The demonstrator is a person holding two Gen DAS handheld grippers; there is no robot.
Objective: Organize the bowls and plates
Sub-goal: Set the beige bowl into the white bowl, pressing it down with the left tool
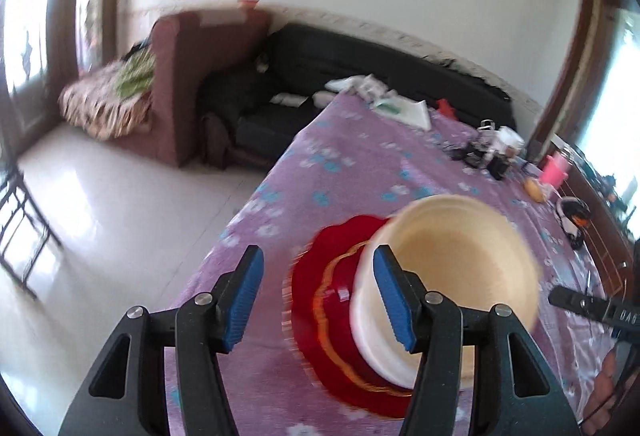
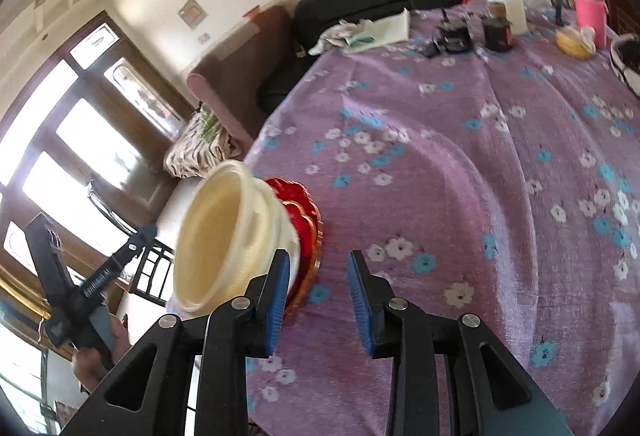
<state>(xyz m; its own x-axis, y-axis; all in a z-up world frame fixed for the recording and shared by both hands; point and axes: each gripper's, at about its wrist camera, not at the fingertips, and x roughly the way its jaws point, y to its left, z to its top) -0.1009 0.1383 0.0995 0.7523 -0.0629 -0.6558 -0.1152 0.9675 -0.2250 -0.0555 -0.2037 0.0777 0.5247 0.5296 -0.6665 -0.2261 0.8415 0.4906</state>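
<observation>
Your stacked bowls point(image 1: 452, 276) sit on the plates point(image 1: 320, 300), near the worktop point(image 2: 460, 176) edge facing the sofa point(image 1: 360, 64). Jars point(image 2: 496, 28) and a cup point(image 2: 588, 8) crowd the far edge, well apart from them.

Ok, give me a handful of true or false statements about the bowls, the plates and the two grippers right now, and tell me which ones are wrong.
1. The cream bowls sit on the red plates. True.
2. The left gripper is clamped on the bowl rim. False: its jaws stand apart with nothing pressed between the pads; the bowl is behind one finger.
3. The tablecloth is purple with a flower print. True.
4. The right gripper holds a red plate. False: its jaws are open and only cloth shows between them.
5. The stack stands at the far end of the table beside the pink cup. False: it stands at the near end, close to the table's edge.
</observation>
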